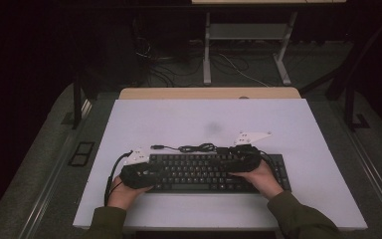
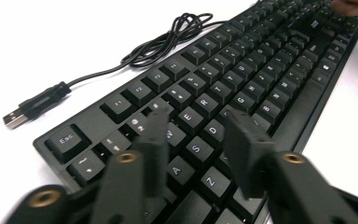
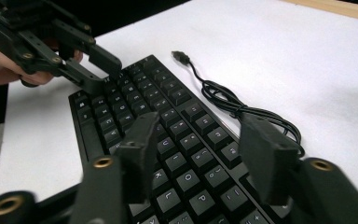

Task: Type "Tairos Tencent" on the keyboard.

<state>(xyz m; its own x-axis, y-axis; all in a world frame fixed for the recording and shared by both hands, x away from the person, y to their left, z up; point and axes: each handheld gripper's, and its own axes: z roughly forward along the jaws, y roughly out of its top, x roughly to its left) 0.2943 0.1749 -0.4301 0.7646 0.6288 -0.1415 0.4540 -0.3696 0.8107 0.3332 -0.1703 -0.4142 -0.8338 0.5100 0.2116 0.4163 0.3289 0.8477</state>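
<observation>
high view shows the black keyboard [image 1: 214, 172] lying flat near the front edge of the white tabletop [image 1: 179, 119], long side parallel to that edge, with its cable [image 1: 199, 147] bunched just behind it and the usb plug [image 1: 155, 147] lying loose toward the left. the left tongs [image 1: 142, 172] sit over the keyboard's left end and the right tongs [image 1: 243, 159] over the keys right of the middle, a hand behind each. in the left gripper view the left tongs [image 2: 198, 135] hover part open above the a, s and d keys, nothing between the jaws; in the right gripper view the right tongs [image 3: 200, 140] hang part open over the u, i and o keys, also grasping nothing, and no pad looks pressed to a key. the risks, as i judge them: a jaw tip coming down between two keycaps could lever one off, since the tips are about as wide as a key. with both jaws parted, one push may land on two neighbouring keys instead of one. a sideways shove at either end could slide the light keyboard across the smooth tabletop, toward the front edge. the right tongs work close to the coiled cable [image 3: 242, 109], so a jaw drifting toward the back edge could hook a loop and drag the plug [image 3: 179, 55] along.
</observation>
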